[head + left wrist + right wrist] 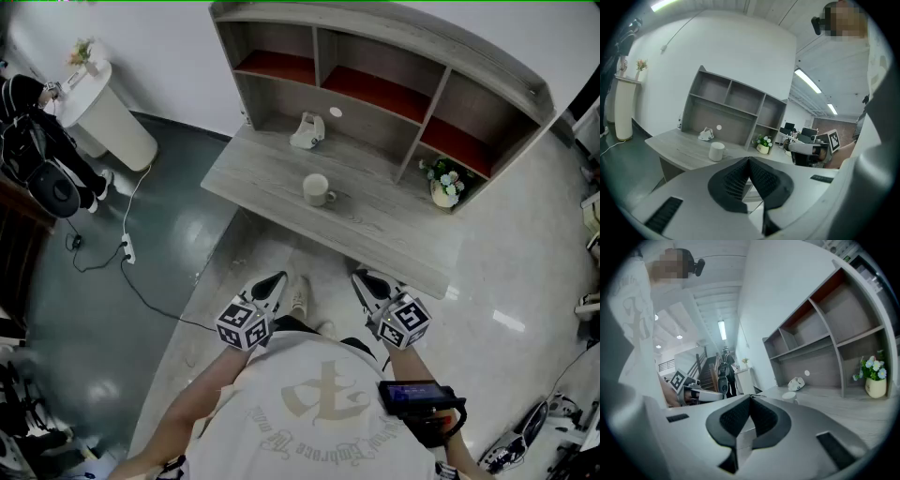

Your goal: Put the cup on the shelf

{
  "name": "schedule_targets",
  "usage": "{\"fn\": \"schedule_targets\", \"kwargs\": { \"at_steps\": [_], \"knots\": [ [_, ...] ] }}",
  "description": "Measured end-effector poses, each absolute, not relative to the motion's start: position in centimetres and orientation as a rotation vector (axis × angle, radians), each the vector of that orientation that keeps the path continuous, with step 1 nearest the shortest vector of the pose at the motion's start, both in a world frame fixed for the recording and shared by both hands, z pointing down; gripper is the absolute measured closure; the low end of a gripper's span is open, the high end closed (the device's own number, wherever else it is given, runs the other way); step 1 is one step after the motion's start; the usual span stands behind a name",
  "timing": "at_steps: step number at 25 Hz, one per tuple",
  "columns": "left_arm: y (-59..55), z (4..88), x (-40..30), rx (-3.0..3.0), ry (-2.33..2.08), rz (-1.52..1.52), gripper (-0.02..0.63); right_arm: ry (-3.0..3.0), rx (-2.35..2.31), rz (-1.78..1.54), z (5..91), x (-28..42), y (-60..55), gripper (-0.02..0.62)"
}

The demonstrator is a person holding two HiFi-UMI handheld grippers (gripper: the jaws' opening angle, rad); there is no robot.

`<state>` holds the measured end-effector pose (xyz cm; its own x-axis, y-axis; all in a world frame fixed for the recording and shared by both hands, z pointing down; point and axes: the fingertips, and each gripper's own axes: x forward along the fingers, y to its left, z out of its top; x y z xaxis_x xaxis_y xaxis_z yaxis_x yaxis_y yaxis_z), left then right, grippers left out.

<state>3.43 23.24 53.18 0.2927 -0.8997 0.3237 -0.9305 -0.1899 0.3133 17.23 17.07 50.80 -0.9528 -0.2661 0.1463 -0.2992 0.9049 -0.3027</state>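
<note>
A white cup (pixel 317 189) with a handle stands upright near the middle of the grey wooden desk (pixel 272 178); it also shows as the cup (pixel 716 151) in the left gripper view and the cup (pixel 790 396) in the right gripper view. Behind it rises the grey shelf unit (pixel 394 56) with several open compartments. My left gripper (pixel 273 282) and right gripper (pixel 360 278) hang close to my body, short of the desk's front edge. Both are shut with nothing between the jaws, as the left gripper (pixel 749 161) and right gripper (pixel 750 400) show in their own views.
A small white object (pixel 307 131) lies on the desk at the shelf's foot. A flower pot (pixel 445 187) stands in the lower right compartment. A white pedestal (pixel 108 112) with flowers stands at left, a cable (pixel 131 272) trails on the floor, and a person (pixel 37 141) stands far left.
</note>
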Motion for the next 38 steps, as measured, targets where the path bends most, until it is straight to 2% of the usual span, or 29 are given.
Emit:
{"fn": "schedule_targets", "kwargs": {
  "at_steps": [17,38],
  "knots": [
    [22.9,53.2,2.9,2.114,-1.633,0.079,0.604,-3.037,0.520,0.395,48.8,17.4,16.3,0.592],
    [19.4,54.0,-0.2,2.076,-1.630,0.078,0.604,-3.002,0.450,0.331,50.1,13.7,13.5,0.592]
  ]
}}
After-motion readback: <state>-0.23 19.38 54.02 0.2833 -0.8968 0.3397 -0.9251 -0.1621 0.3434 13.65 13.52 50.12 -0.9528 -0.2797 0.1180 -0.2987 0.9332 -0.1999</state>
